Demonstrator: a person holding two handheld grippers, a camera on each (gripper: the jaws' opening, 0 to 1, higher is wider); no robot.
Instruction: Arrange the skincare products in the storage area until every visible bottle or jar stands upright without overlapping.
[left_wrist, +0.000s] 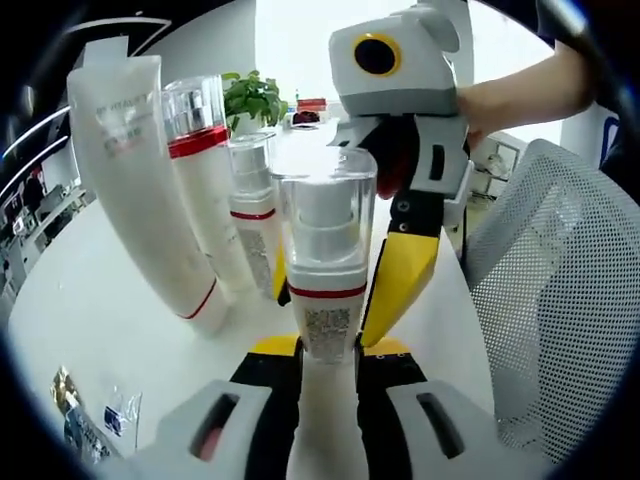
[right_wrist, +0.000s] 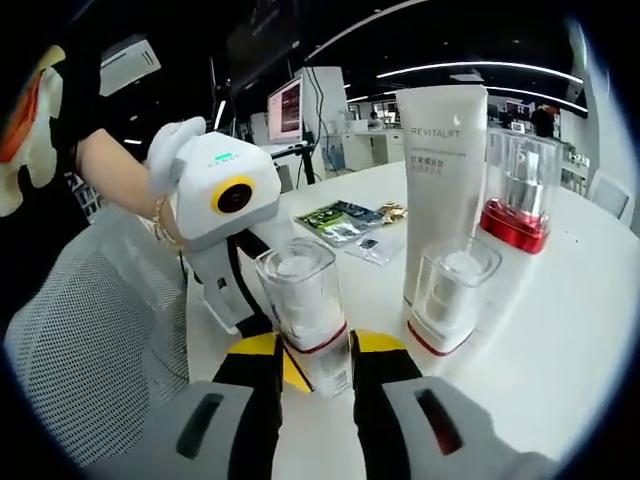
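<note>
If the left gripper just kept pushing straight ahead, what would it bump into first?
Nothing new: the left gripper already has the clear-capped pump bottle between its jaws. Just behind the bottle stands the right gripper, likely next.

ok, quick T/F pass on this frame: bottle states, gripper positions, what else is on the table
1. The pump bottle with the clear cap stands upright between both grippers' jaws. True.
2. The tall white tube lies flat on the table. False: it stands on its cap end.
3. The left gripper and the right gripper both have their jaws against that same pump bottle. True, as far as the views show.
4. Some small sachets lie on the table behind the bottles. True.
5. The red-banded bottle is stacked on another bottle. False: it stands on the table on its own.
</note>
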